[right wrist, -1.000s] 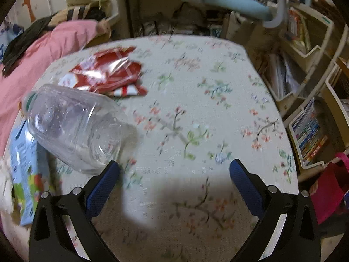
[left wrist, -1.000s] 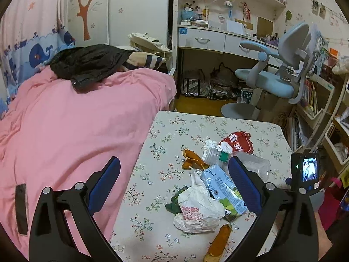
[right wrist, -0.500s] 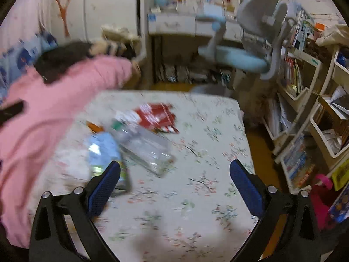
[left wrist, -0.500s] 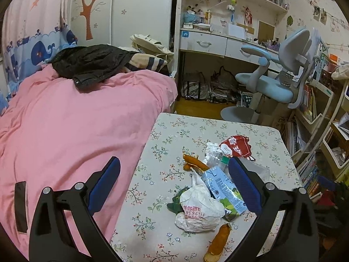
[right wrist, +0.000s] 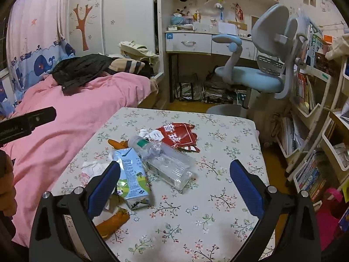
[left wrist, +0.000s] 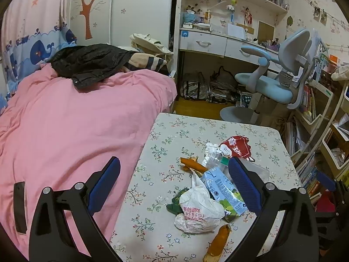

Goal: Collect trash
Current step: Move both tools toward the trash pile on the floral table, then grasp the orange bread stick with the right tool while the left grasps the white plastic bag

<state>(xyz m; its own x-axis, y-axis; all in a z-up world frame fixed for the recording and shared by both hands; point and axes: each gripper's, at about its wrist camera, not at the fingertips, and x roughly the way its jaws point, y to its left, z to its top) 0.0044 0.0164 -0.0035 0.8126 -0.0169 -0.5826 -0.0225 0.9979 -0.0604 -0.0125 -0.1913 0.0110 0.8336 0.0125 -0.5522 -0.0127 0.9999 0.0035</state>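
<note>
**Trash heap lying on the floral table, both tools empty**

While the left hand-held gripper [left wrist: 174, 181] is hovering above the table edge with its blue-padded fingers spread wide and holding nothing, the right hand-held gripper [right wrist: 174, 183] is hanging over the table's near side, equally spread and empty.

Trash is sitting bunched together on the square table with the flower-print cloth [right wrist: 229, 198]. A crushed clear plastic bottle with a green cap [right wrist: 165, 161] is lying on its side, touching a light-blue drink carton [right wrist: 133, 176] on its left. A torn red foil snack wrapper [right wrist: 178, 137] is lying just behind the bottle. A crumpled white plastic bag with red print [left wrist: 198, 209] is resting against the carton, with an orange peel strip [left wrist: 217, 242] just in front of it and another orange peel piece [left wrist: 193, 163] behind it.

A bed with a pink quilt [left wrist: 76, 126] is standing directly beside the table's left edge, a black jacket [left wrist: 87, 63] lying at its far end. A pale-blue and grey swivel chair [right wrist: 261, 69] is standing beyond the table, before a white desk with drawers [left wrist: 205, 43]. Bookshelves [right wrist: 309, 100] are lining the right wall.
</note>
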